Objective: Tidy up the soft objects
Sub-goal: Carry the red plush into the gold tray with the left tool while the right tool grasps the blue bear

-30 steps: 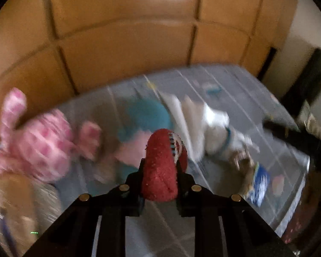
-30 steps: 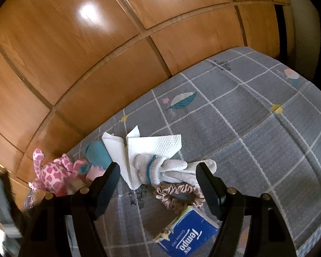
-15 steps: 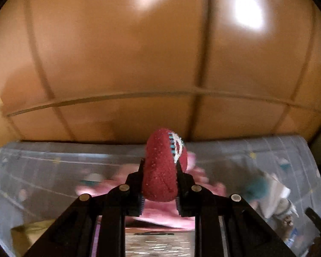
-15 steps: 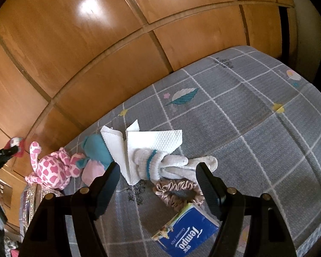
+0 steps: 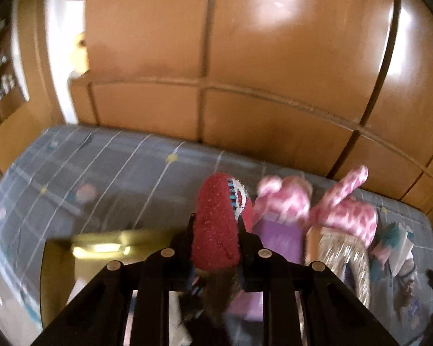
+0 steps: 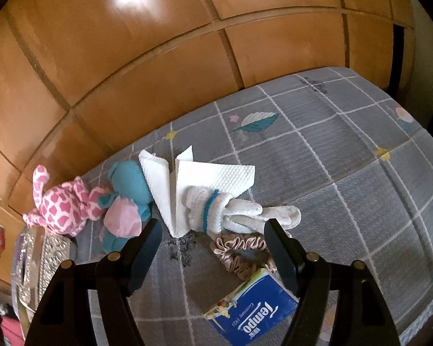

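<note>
Left gripper (image 5: 215,230) fingers clamp the red plush (image 5: 216,222) above the bed (image 5: 101,173), near the pink toy (image 5: 343,210); blurred view, so it may drop off target. Right gripper (image 6: 213,248) fingers spread wide, empty, over the sock bundle (image 6: 233,210).

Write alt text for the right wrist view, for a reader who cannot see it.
An open right claw hovers over a grey checked bedspread strewn with soft things: a white rolled towel on a paper towel, a beige scrunchie, a blue tissue pack, a teal toy and a pink spotted plush. Wooden panels rise behind.
</note>
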The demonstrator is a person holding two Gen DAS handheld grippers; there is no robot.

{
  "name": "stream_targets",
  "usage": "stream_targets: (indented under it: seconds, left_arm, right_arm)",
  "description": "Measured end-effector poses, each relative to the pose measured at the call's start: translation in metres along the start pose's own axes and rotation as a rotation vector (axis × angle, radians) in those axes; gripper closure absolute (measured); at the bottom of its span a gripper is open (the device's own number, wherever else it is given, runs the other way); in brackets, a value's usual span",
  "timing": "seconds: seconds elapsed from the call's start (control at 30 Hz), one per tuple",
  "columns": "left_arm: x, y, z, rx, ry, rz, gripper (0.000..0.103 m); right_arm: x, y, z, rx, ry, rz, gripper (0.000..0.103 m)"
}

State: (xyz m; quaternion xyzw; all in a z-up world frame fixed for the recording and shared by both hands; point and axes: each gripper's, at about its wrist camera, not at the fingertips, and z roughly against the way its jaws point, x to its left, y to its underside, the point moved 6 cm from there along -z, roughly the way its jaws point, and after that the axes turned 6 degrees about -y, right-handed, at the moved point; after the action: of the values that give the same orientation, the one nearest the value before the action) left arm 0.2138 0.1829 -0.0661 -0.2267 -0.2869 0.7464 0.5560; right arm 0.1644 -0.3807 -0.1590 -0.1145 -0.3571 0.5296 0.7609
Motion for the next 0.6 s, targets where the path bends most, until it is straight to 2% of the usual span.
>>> stream_targets:
  seconds: [0.3, 0.43, 0.6]
  left_arm:
    - [0.085, 0.094, 0.038, 0.029, -0.028, 0.133, 0.081]
    - [0.106, 0.126, 0.049, 0.031, -0.053, 0.157, 0.081]
    - [0.122, 0.157, 0.054, 0.037, -0.066, 0.199, 0.081]
  right_arm:
    - [0.016, 0.009, -0.01, 0.042, -0.005, 0.076, 0.029]
    - [0.035, 0.018, -0.018, 0.092, -0.069, 0.097, 0.029]
    - [0.066, 0.027, -0.032, 0.151, -0.169, 0.054, 0.029]
